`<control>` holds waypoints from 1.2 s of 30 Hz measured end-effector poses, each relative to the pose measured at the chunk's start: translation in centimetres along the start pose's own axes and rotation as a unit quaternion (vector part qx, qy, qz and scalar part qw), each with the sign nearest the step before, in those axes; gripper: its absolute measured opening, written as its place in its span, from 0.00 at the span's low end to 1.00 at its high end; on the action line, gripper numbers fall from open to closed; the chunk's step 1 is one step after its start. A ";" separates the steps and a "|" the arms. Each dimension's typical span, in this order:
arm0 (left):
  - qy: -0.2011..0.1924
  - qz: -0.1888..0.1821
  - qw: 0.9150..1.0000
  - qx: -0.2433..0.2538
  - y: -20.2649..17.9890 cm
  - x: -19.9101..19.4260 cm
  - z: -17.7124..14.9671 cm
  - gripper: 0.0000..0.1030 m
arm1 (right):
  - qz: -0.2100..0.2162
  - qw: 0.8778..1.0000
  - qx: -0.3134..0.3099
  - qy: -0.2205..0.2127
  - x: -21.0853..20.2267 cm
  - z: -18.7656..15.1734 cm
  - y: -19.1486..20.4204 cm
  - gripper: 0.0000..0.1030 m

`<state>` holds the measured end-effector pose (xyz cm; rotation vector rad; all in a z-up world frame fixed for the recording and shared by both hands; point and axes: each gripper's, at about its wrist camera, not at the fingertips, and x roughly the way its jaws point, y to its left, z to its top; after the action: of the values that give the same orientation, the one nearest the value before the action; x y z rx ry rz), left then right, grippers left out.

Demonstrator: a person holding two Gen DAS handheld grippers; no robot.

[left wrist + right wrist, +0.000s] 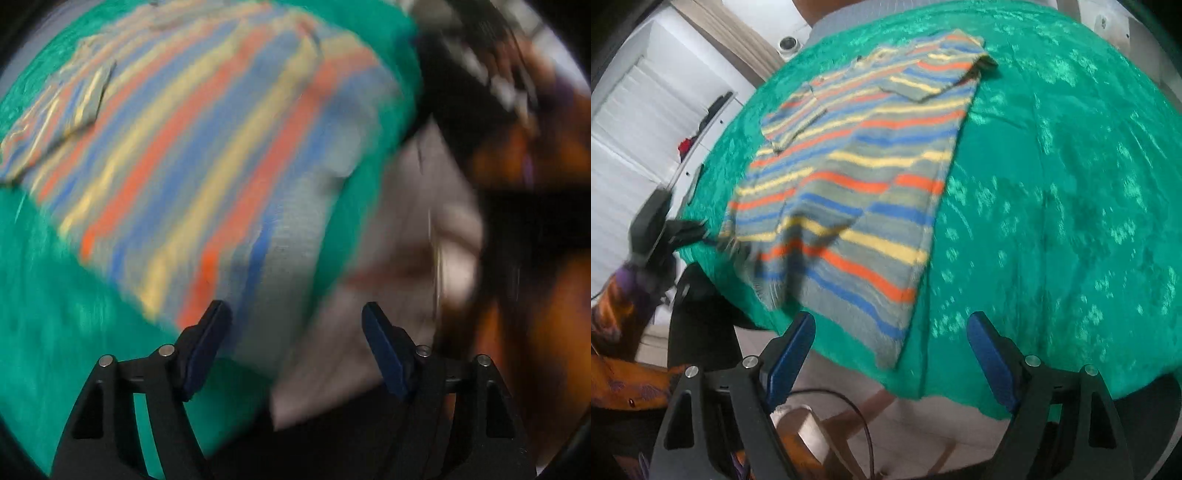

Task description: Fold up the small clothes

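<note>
Striped knit sweater [849, 177] lies flat on the green-clothed counter [1052, 184], hem overhanging the near edge. Left hand-held gripper [295, 332] and right hand-held gripper [890, 339] both wide open, empty. Risk: the left view is motion-blurred; a fast grab could pinch the cloth too, or drag the sweater off the edge.

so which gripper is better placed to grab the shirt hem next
Left, probably. The left gripper is open right over the striped shirt hem at the cloth's edge; the right gripper sits open, back off the hem's other corner.
</note>
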<state>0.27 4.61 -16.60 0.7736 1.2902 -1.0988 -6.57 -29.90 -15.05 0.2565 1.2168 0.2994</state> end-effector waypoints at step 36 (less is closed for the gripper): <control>-0.064 0.173 0.910 -0.371 4.6 3.6 -3.4 0.09 | -0.080 0.993 0.078 0.036 4.3 -2.2 -4.2 0.04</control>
<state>3.18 8.57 -21.24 0.3190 1.2637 -0.3067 -6.94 -32.15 -21.05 0.2836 1.3255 0.0758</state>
